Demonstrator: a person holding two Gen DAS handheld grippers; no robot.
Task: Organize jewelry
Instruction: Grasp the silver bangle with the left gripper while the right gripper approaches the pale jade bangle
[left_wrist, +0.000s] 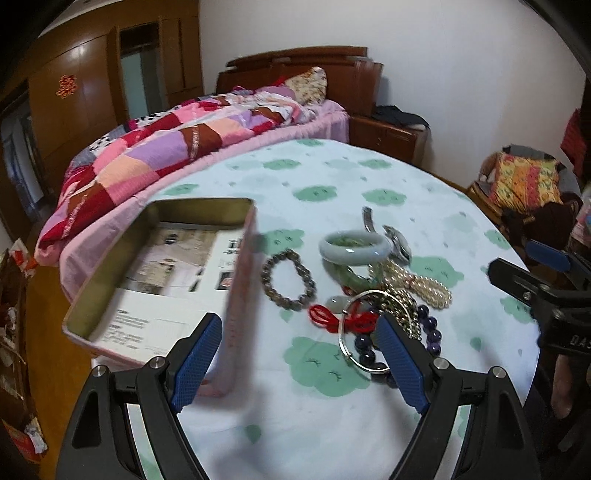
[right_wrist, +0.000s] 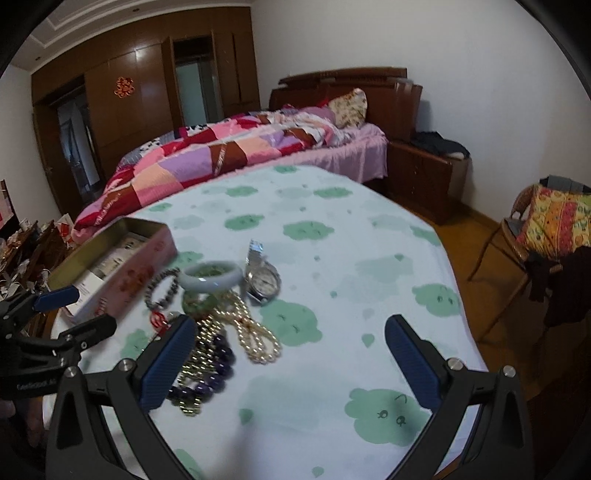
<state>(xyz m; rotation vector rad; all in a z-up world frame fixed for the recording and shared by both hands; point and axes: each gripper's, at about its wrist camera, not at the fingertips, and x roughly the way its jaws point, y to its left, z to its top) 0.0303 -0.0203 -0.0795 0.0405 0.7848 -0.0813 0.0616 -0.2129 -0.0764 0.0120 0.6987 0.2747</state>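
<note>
Left gripper (left_wrist: 301, 363), right gripper (right_wrist: 291, 363): black angular frames, blue textured pads (left_wrist: 197, 360), silver screws (left_wrist: 157, 362), white lettering on bodies.

In the left wrist view the left gripper's right finger (left_wrist: 400, 360) covers part of the purple bead bracelet (left_wrist: 430, 328) and the thin silver bangle (left_wrist: 354, 354), and the print on the papers in the tin box (left_wrist: 236, 291) is too small to read. In the right wrist view the right gripper's left finger (right_wrist: 168, 363) hides the red cord (right_wrist: 159, 319) and the near end of the gold chain (right_wrist: 201, 354). The left gripper (right_wrist: 72, 308) is cut off by that view's left edge, and the watch (right_wrist: 263, 282) dial is too blurred to read.
</note>
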